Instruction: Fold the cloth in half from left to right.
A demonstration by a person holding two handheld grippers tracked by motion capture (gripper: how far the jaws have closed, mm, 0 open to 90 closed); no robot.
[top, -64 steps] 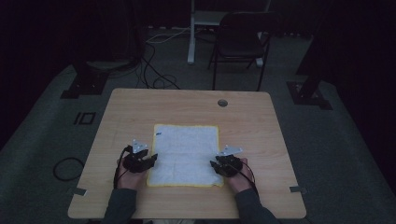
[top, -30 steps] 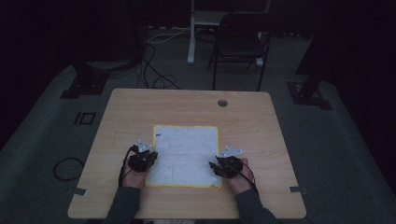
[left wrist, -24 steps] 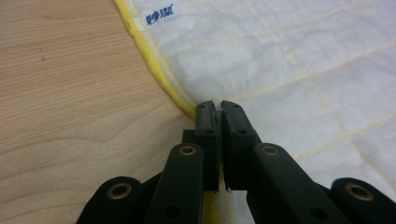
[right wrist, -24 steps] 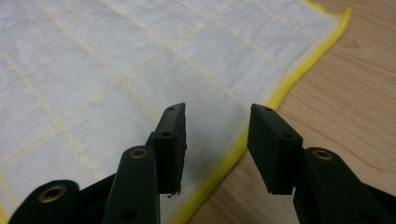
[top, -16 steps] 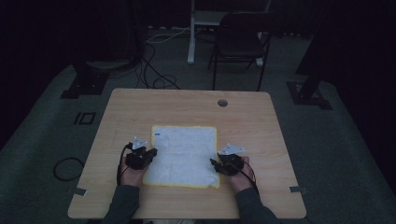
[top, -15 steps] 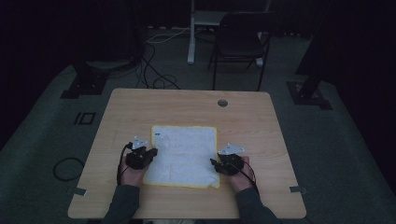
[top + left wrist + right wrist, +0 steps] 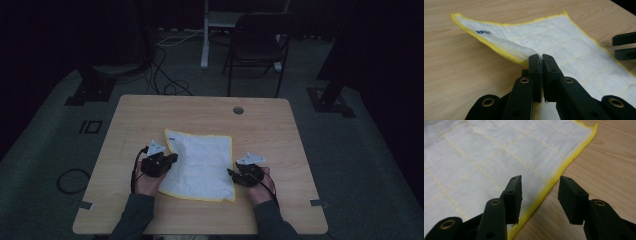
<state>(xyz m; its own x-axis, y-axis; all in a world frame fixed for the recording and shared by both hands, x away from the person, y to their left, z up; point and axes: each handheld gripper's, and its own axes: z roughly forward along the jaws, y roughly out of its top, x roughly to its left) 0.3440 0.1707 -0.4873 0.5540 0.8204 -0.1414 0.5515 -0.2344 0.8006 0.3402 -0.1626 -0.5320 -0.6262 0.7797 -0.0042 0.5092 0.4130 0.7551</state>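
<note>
Here, a white cloth with a yellow hem (image 7: 200,162) lies spread near the middle of the wooden table (image 7: 280,125), between the person's 2 hands. The left gripper (image 7: 540,58) has its 2 black jaws pressed together on the cloth's left hem, and the pinched edge rises off the tabletop in a small fold. The right gripper (image 7: 540,187) sits at the cloth's right hem with its jaws spread wide apart, one over the white fabric and one over bare wood, gripping nothing.
</note>
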